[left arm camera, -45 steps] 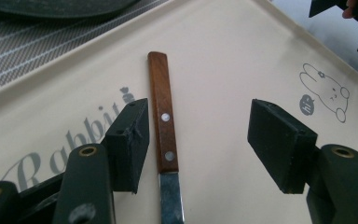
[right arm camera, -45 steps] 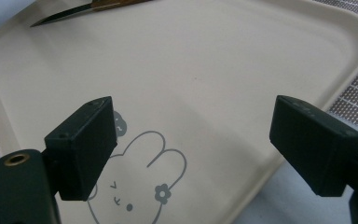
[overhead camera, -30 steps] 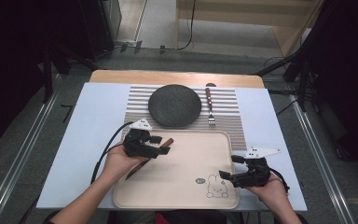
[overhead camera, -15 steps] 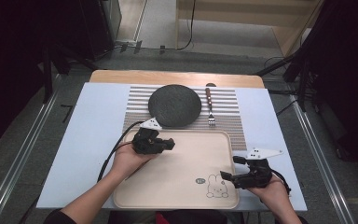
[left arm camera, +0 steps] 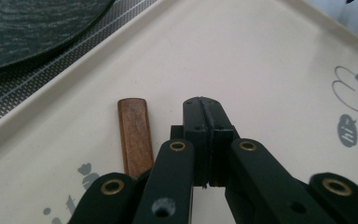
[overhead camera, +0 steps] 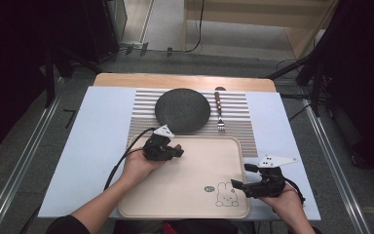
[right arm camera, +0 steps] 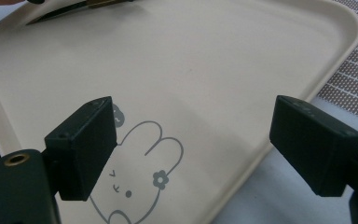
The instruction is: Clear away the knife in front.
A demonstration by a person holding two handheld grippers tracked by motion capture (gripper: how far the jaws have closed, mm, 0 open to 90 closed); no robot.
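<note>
Lying flat on tray (left arm camera: 270, 60), wooden handle (left arm camera: 134, 135) beside shut left tool (left arm camera: 205, 116), probably pointing toward plate (left arm camera: 28, 23).

My left gripper (left arm camera: 204, 122) hides most of the wooden handle (left arm camera: 134, 135); its blade end isn't visible. Plate (left arm camera: 32, 25) is cut off by the pic's top edge.
</note>
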